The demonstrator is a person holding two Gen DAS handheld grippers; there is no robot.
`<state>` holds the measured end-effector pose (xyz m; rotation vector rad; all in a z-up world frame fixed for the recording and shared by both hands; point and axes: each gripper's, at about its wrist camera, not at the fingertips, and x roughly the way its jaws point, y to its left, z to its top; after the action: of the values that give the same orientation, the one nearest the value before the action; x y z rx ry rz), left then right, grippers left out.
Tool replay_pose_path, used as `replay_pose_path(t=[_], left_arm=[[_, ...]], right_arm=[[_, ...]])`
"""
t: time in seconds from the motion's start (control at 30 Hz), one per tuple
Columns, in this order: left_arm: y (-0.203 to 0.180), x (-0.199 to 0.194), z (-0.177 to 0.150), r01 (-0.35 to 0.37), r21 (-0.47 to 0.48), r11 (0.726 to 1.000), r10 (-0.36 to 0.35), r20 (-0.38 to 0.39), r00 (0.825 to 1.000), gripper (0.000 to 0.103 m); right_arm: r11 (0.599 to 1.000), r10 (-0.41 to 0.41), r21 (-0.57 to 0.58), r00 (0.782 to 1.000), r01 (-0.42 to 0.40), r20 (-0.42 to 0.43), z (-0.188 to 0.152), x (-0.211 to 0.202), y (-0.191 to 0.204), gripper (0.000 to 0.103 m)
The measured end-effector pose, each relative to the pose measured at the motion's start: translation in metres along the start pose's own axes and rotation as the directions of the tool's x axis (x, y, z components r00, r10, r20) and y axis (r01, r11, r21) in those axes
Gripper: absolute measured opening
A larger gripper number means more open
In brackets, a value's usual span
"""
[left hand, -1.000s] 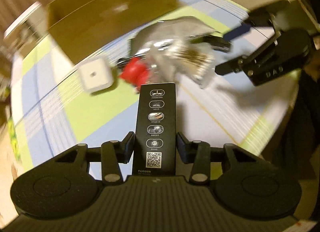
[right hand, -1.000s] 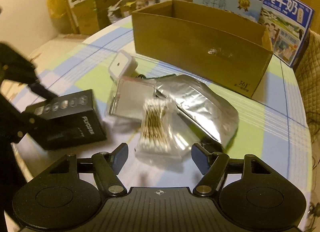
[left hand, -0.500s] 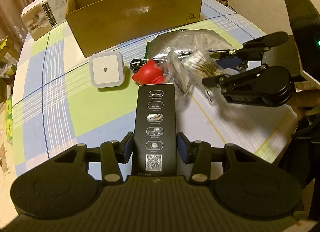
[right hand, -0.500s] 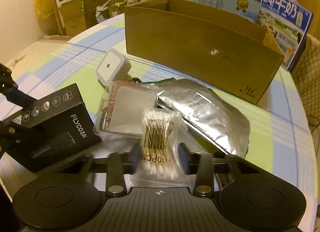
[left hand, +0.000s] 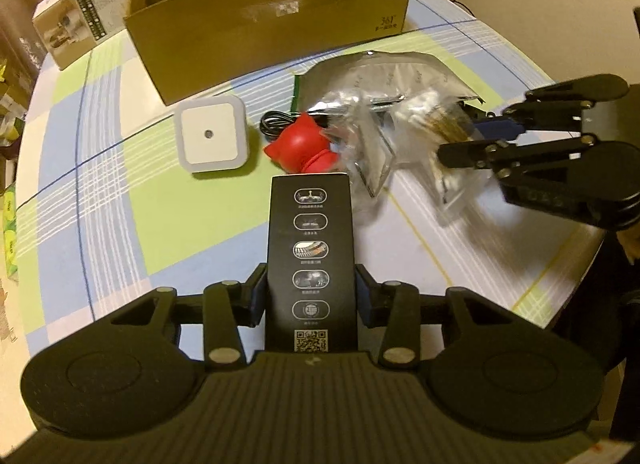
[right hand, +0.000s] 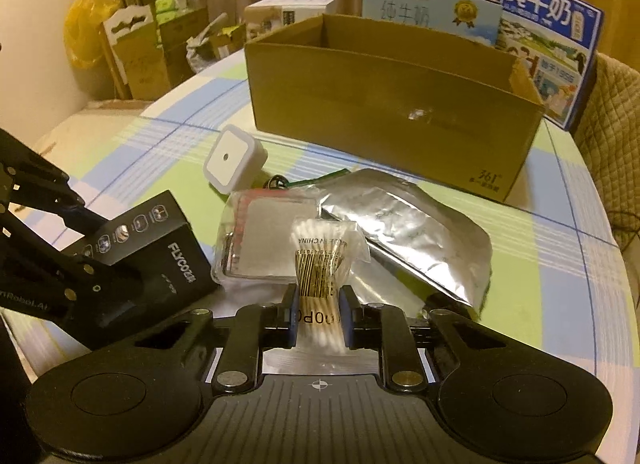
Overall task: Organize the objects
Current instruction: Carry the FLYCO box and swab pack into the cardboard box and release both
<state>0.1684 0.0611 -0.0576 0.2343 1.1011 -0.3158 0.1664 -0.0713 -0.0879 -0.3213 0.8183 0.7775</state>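
My left gripper [left hand: 311, 296] is shut on a tall black FLYCO box [left hand: 311, 248], held above the table; the same black box [right hand: 160, 256] shows at the left of the right wrist view. My right gripper [right hand: 319, 318] is shut on a clear bag of cotton swabs [right hand: 320, 264]. In the left wrist view the right gripper [left hand: 464, 143] grips that swab bag [left hand: 436, 131], blurred. An open cardboard box [left hand: 272, 15] stands at the back of the table. A white square night light [left hand: 210, 137], a red toy [left hand: 300, 147], a silver foil pouch [right hand: 408, 232] and a clear packet [right hand: 264, 240] lie in front of it.
The round table has a blue, green and white checked cloth [left hand: 112, 191]. A small white carton [left hand: 76, 27] stands at its back left. Blue milk cartons [right hand: 548, 43] stand behind the cardboard box. A black cable [left hand: 276, 121] lies beside the red toy. Boxes and a yellow bag [right hand: 88, 35] crowd the floor beyond.
My right gripper has moved onto the cotton swab bag and shut on it, lifting it slightly. The left gripper has kept hold of the black box and steadied, facing the cardboard box.
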Motion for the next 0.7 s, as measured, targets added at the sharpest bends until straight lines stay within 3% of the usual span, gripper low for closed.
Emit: replay_pose_path(t=[0.33, 0.7], left_arm=[[0.005, -0.045, 0.009, -0.047, -0.008, 0.999, 0.047, 0.067, 0.997, 0.038], [0.007, -0.076, 0.048, -0.04, -0.018, 0.999, 0.042, 0.163, 0.986, 0.038]], right_arm=[[0.998, 0.005, 0.064, 0.999, -0.007, 0.035, -0.004, -0.032, -0.006, 0.016], [0.996, 0.012, 0.087, 0.996, -0.019, 0.085, 0.028, -0.063, -0.017, 0.016]])
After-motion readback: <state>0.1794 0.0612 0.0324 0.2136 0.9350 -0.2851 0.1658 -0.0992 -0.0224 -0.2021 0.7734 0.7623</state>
